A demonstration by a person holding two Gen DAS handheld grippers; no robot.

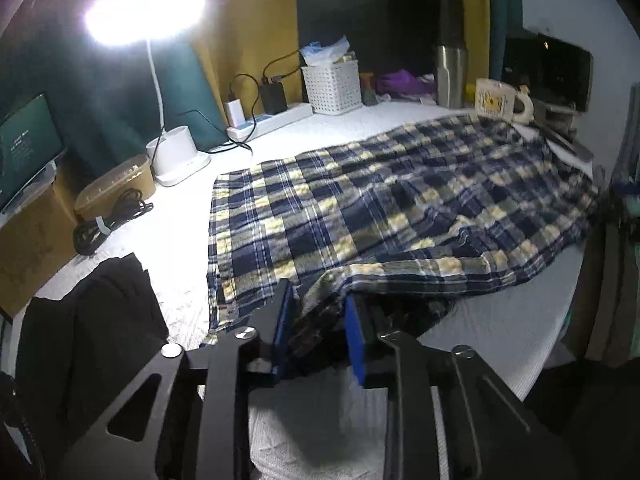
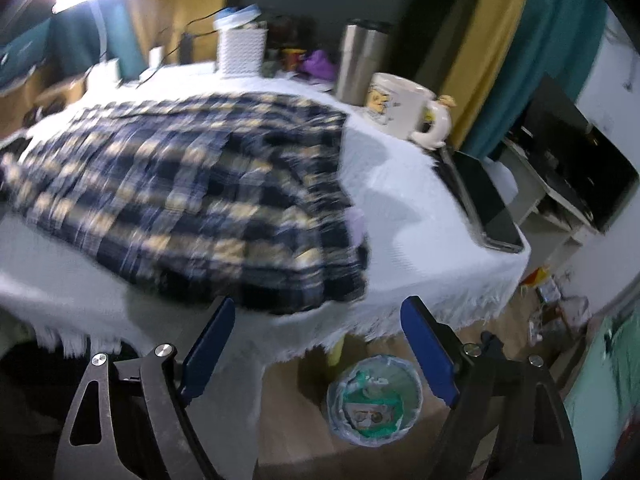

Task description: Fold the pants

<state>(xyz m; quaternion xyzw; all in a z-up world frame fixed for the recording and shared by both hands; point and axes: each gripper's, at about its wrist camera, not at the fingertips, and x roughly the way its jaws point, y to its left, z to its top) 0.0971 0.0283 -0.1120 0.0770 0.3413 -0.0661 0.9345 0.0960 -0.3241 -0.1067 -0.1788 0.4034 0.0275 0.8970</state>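
Observation:
Plaid pants (image 1: pixel 400 200) in navy, yellow and white lie spread across a table with a white cloth (image 1: pixel 168 240). My left gripper (image 1: pixel 318 316) is at their near edge, shut on a raised fold of the plaid fabric that sits between its blue pads (image 1: pixel 285 320). In the right wrist view the pants (image 2: pixel 180 200) look blurred. My right gripper (image 2: pixel 320 306) hangs just off the table's near edge, below the pants' near hem. It is wide open and its blue fingers (image 2: pixel 428 352) hold nothing.
Along the back stand a lit desk lamp (image 1: pixel 172 152), a power strip (image 1: pixel 272 120), a white basket (image 1: pixel 332 84), a steel bottle (image 1: pixel 452 72) and a mug (image 2: pixel 400 106). A black cloth (image 1: pixel 92 320) lies near left. A dark flat device (image 2: pixel 484 204) rests at the right edge. A waste bin (image 2: pixel 374 400) stands on the floor.

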